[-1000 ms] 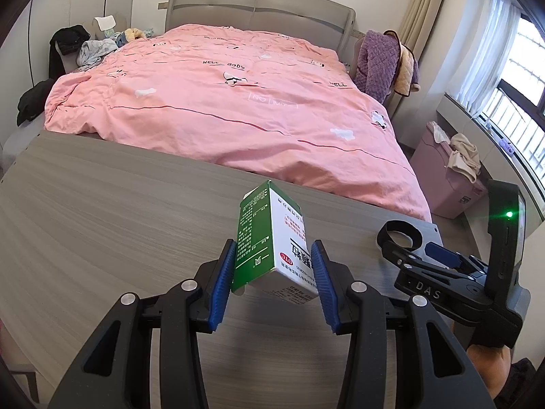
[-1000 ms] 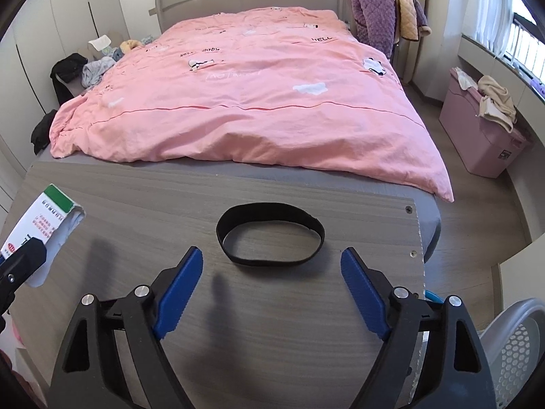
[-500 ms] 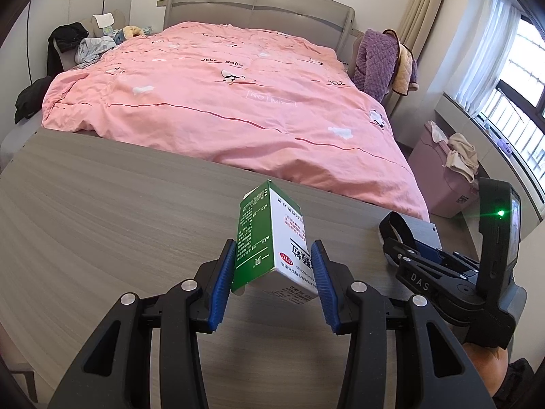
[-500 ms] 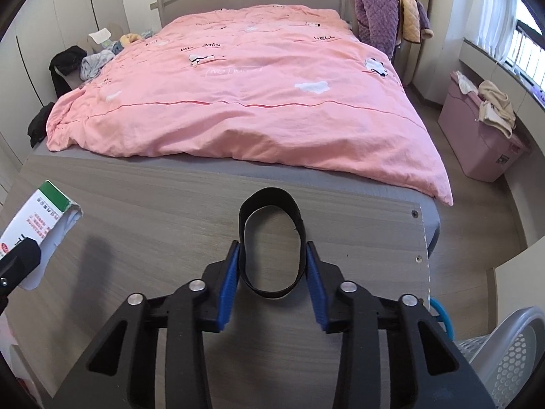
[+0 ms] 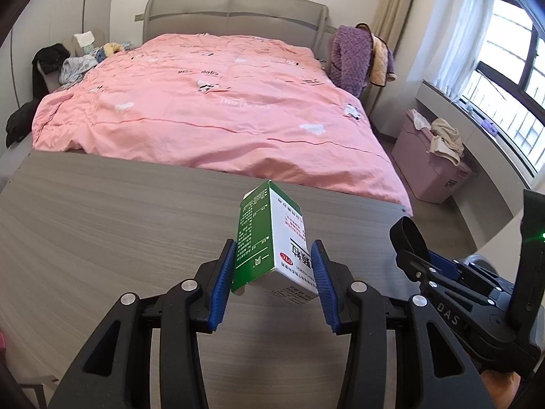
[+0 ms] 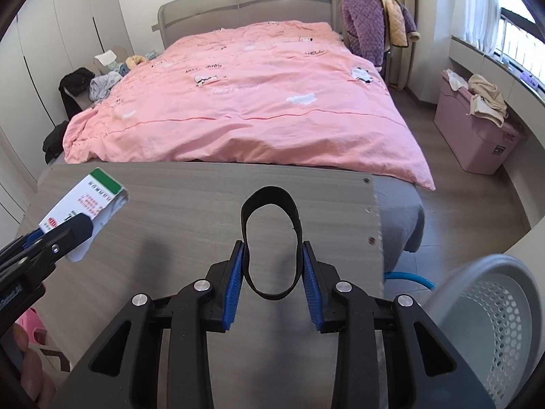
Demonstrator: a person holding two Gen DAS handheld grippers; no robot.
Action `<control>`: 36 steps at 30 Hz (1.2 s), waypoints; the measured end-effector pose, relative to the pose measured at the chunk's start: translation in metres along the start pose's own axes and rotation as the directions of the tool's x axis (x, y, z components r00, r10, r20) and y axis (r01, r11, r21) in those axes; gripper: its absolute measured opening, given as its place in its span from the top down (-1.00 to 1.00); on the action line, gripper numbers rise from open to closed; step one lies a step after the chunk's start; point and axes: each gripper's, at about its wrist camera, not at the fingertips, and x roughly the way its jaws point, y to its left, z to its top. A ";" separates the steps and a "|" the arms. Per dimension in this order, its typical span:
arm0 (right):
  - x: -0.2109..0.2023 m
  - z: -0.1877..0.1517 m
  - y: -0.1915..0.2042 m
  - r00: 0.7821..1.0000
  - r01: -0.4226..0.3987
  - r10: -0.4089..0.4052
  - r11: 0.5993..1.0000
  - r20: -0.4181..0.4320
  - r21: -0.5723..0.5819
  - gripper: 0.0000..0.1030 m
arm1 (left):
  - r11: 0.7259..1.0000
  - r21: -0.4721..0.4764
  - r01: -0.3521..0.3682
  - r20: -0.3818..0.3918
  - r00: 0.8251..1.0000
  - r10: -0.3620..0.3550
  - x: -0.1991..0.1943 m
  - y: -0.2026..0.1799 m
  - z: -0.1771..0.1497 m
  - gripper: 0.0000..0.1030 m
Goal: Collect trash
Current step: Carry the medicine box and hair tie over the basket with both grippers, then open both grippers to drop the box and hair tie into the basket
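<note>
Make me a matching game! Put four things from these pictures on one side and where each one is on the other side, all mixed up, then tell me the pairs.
Things:
1. green and white box
2. black band
3. pink blanket
4. mesh basket

Places:
A. spread over the bed
B. squeezed in the right gripper
C. low down, past the table's right edge
D. squeezed in the left gripper

Pairs: 1-D, 2-B, 3-A, 4-C
</note>
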 end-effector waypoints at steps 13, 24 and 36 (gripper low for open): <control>-0.096 -0.052 -0.083 0.990 0.086 -0.100 0.988 0.100 0.129 0.37 | 0.973 0.192 0.126 -0.017 0.992 -0.125 -0.022 -0.105 -0.022 0.16; -0.142 -0.097 -0.164 0.966 0.203 -0.238 0.940 0.103 0.273 0.36 | 0.900 0.353 0.255 -0.077 0.967 -0.244 -0.021 -0.211 -0.046 0.16; -0.149 -0.131 -0.204 0.963 0.213 -0.256 0.915 0.086 0.342 0.33 | 0.851 0.427 0.306 -0.180 0.951 -0.252 0.004 -0.269 -0.078 0.16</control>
